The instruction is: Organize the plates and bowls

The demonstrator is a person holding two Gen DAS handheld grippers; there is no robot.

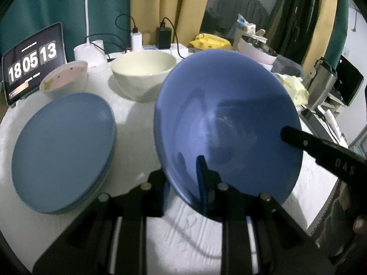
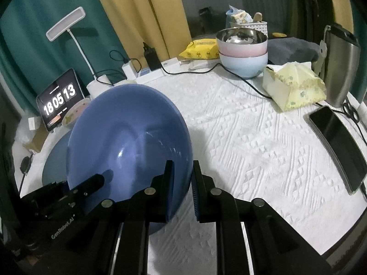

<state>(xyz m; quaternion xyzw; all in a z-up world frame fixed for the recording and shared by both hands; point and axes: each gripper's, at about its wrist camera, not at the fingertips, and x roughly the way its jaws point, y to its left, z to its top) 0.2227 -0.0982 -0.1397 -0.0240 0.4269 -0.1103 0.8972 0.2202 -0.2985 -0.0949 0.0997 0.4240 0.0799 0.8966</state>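
A deep blue bowl [image 1: 229, 119] hangs tilted above the white tablecloth, its inside facing both cameras. My left gripper [image 1: 181, 183] is shut on its near rim, one finger inside and one behind the wall. My right gripper [image 2: 183, 181] is shut on the bowl [image 2: 128, 142] at its right rim. A right finger [image 1: 296, 137] reaches into the bowl from the right in the left wrist view. A stack of blue plates [image 1: 64, 151] lies to the left. Behind them stand a cream bowl [image 1: 143, 73] and a small pink-lined bowl [image 1: 65, 78].
Stacked pink and pale blue bowls with a steel one on top [image 2: 243, 52] stand at the back right. A tissue pack [image 2: 293, 87], a phone [image 2: 339, 146] and a steel flask [image 2: 341, 64] line the right side. A tablet clock [image 1: 32, 61], a lamp and chargers sit at the back left.
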